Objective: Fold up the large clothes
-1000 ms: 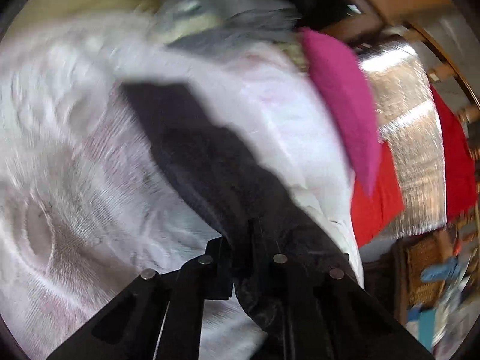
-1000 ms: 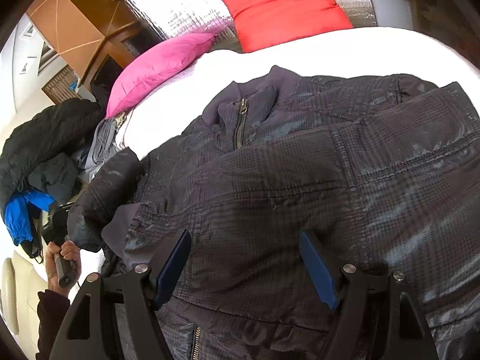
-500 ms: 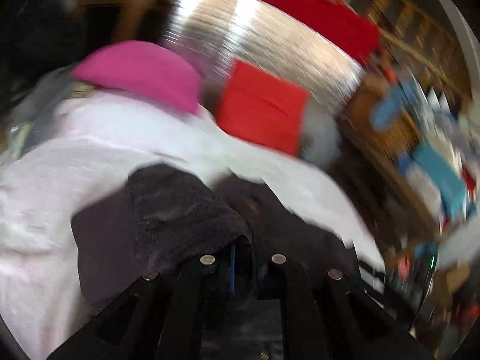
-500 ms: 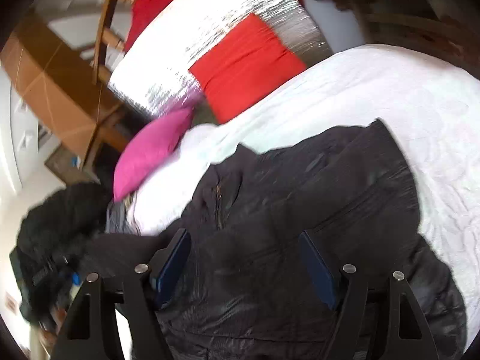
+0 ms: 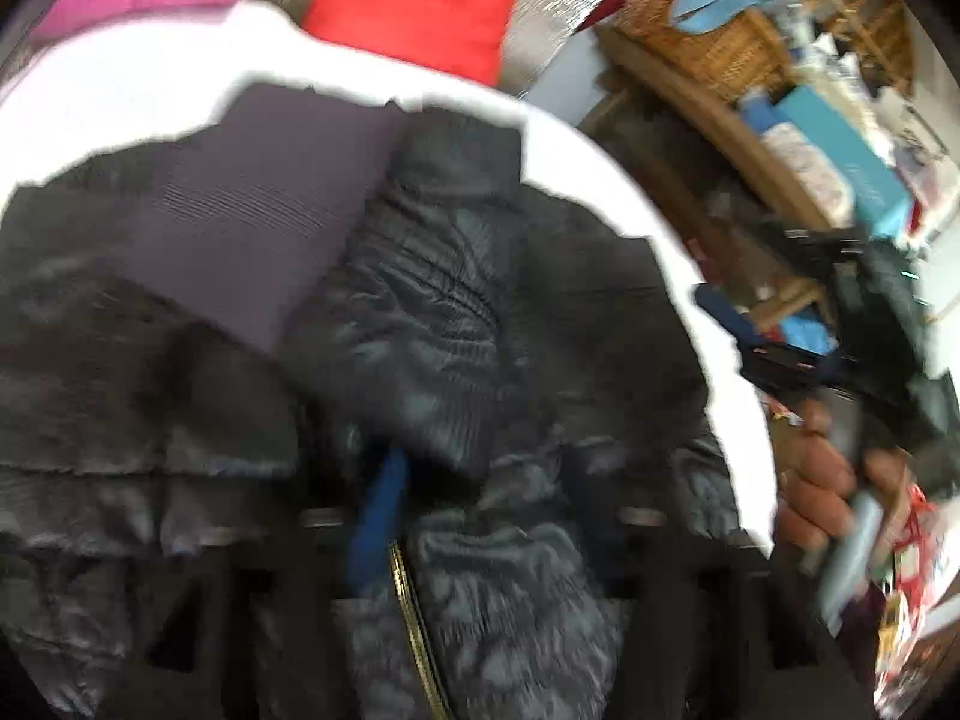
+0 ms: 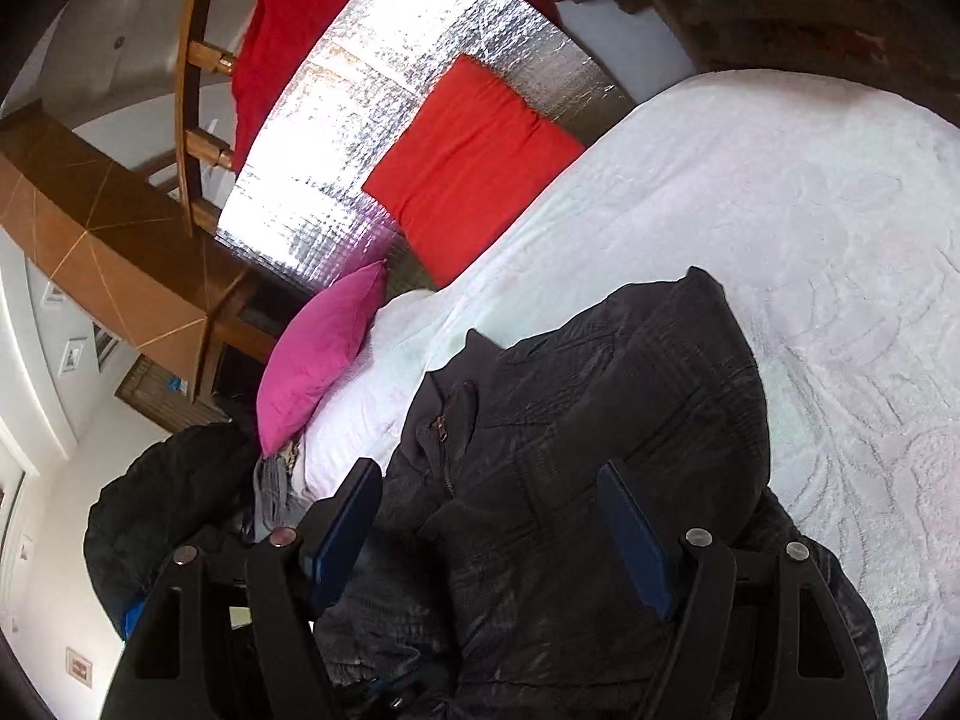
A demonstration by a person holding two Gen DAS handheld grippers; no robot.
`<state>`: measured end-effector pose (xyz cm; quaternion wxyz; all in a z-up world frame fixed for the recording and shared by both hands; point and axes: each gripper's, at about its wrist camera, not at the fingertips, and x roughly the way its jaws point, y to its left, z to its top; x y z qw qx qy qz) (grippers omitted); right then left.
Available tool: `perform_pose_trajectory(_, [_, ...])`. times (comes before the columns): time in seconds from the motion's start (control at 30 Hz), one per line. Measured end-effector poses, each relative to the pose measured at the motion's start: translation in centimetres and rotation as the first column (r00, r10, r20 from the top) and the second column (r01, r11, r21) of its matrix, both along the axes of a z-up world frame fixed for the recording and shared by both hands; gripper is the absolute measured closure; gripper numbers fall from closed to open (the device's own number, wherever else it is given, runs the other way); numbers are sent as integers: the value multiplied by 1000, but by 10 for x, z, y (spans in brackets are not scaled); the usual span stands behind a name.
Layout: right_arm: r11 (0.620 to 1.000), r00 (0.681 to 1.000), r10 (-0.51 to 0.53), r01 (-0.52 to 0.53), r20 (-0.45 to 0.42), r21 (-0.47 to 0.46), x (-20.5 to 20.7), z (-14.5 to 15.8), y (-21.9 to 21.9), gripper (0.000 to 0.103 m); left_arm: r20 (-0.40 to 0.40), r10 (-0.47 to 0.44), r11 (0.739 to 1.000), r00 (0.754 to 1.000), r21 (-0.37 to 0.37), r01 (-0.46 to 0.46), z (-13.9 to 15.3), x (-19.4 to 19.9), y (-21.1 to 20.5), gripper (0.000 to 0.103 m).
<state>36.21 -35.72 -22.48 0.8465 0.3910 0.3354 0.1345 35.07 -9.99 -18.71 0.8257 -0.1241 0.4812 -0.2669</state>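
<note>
A large dark quilted jacket lies on the white bedspread, its zip collar toward the pillows. In the left wrist view the jacket fills the frame, with a sleeve and its ribbed purple cuff laid across the body. My left gripper sits in the fabric; one blue pad shows, the other is buried, and the view is blurred. My right gripper is open and empty, hovering above the jacket's lower part. It also shows in the left wrist view, held by a hand.
A pink pillow and a red cushion lean on a silver foil headboard. A black coat is piled at the bed's left side. Wicker basket and cluttered shelves stand to the right of the bed.
My left gripper has carried the sleeve from the bedspread across onto the jacket body, and its jaws have spread apart. My right gripper has lifted and pulled back from the jacket, staying open.
</note>
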Motion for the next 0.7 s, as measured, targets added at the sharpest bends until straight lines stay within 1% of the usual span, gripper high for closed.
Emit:
perform_pose_trajectory(0.03, [1000, 1000, 11, -11, 3, -8, -1, 1, 2, 25, 45, 3, 1000, 999, 1, -3, 11, -9, 8, 27])
perform_pose_trajectory(0.1, [999, 999, 35, -35, 10, -29, -2, 3, 8, 25, 130, 5, 1000, 991, -1, -5, 29, -18, 25, 25])
perform_pose_trajectory(0.13, [998, 999, 50, -50, 11, -37, -3, 4, 11, 25, 163, 24, 1000, 986, -2, -24, 37, -22, 37, 25])
perform_pose_trajectory(0.17, [997, 997, 71, -70, 14, -44, -3, 4, 15, 25, 190, 67, 998, 979, 7, -70, 44, -25, 52, 24])
perform_pose_trajectory(0.23, [991, 993, 115, -113, 28, -71, -4, 8, 26, 25, 217, 157, 986, 963, 25, -166, 48, -19, 80, 24])
perform_pose_trajectory(0.27, [987, 990, 137, -134, 37, -89, -6, 9, 31, 25, 214, 222, 972, 951, 32, -234, 46, -15, 97, 24])
perform_pose_trajectory(0.3, [980, 985, 168, -162, 44, -118, -7, 11, 41, 25, 192, 289, 951, 938, 51, -304, 40, -11, 115, 24])
perform_pose_trajectory(0.33, [972, 980, 195, -187, 48, -143, -9, 12, 49, 25, 175, 337, 933, 925, 70, -353, 32, -6, 123, 24])
perform_pose_trajectory(0.37, [962, 973, 226, -215, 49, -170, -11, 13, 59, 25, 145, 409, 901, 901, 91, -423, 23, -1, 140, 25])
perform_pose_trajectory(0.43, [930, 956, 292, -274, 40, -244, -15, 14, 84, 25, 94, 487, 859, 869, 130, -495, 8, 7, 158, 26])
perform_pose_trajectory(0.47, [907, 946, 323, -298, 37, -296, -18, 15, 100, 25, 88, 509, 841, 856, 162, -517, 4, 10, 162, 30])
perform_pose_trajectory(0.5, [887, 938, 344, -311, 38, -342, -21, 15, 112, 25, 99, 519, 827, 849, 196, -528, 2, 12, 163, 41])
perform_pose_trajectory(0.53, [866, 932, 360, -318, 39, -385, -24, 15, 124, 23, 117, 518, 817, 847, 226, -531, 1, 12, 159, 47])
perform_pose_trajectory(0.57, [836, 925, 379, -325, 36, -442, -27, 15, 141, 22, 137, 515, 805, 846, 261, -533, 0, 13, 158, 54])
perform_pose_trajectory(0.6, [810, 918, 395, -332, 32, -484, -30, 13, 154, 22, 147, 509, 799, 848, 284, -529, -1, 14, 155, 59])
perform_pose_trajectory(0.63, [777, 912, 409, -334, 24, -533, -32, 11, 168, 22, 148, 505, 798, 850, 294, -525, -1, 13, 160, 61])
perform_pose_trajectory(0.67, [754, 911, 412, -331, 17, -567, -33, 8, 177, 22, 149, 502, 799, 852, 297, -522, -2, 13, 160, 63])
perform_pose_trajectory(0.7, [715, 914, 406, -318, -1, -623, -32, 2, 190, 22, 148, 501, 800, 853, 298, -521, -3, 16, 157, 63])
